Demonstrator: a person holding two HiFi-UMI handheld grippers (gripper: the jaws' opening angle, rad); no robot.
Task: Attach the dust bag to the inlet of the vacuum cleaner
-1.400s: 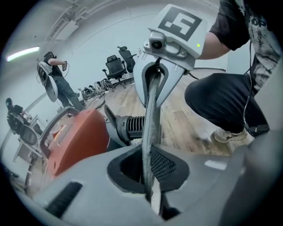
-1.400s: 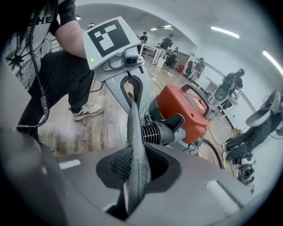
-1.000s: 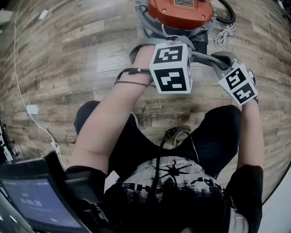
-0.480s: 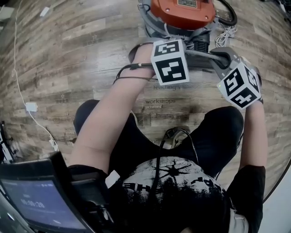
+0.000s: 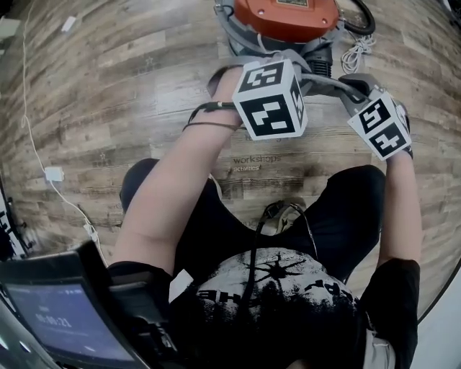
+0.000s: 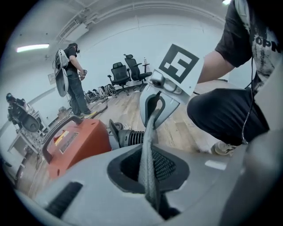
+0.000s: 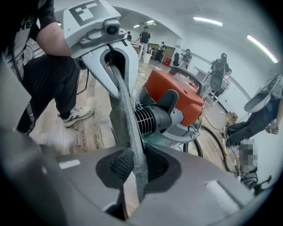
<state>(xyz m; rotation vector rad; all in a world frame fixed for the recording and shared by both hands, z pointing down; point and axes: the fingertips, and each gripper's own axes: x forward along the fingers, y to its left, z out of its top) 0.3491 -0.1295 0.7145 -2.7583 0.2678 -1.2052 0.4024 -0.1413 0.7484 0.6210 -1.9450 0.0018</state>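
Dust bag [image 7: 126,110], grey fabric: you hold it stretched between your two grippers, just in front of the black ribbed port [image 7: 154,119] of the orange vacuum cleaner [image 5: 288,18], which stands on the wooden floor [image 5: 130,94]; the views do not show whether bag and port touch. Left gripper [image 6: 148,152]: fingers closed tight on one edge of the fabric. Right gripper [image 7: 135,154]: fingers clamped on the opposite edge, facing your left gripper across the bag.

Orange vacuum cleaner [image 5: 288,18] blocks the way straight ahead; black hose [image 5: 367,25] and white cord coil [image 5: 356,54] crowd its right. Open wood floor [image 5: 108,94] lies left, crossed by a white cable [image 5: 52,174].
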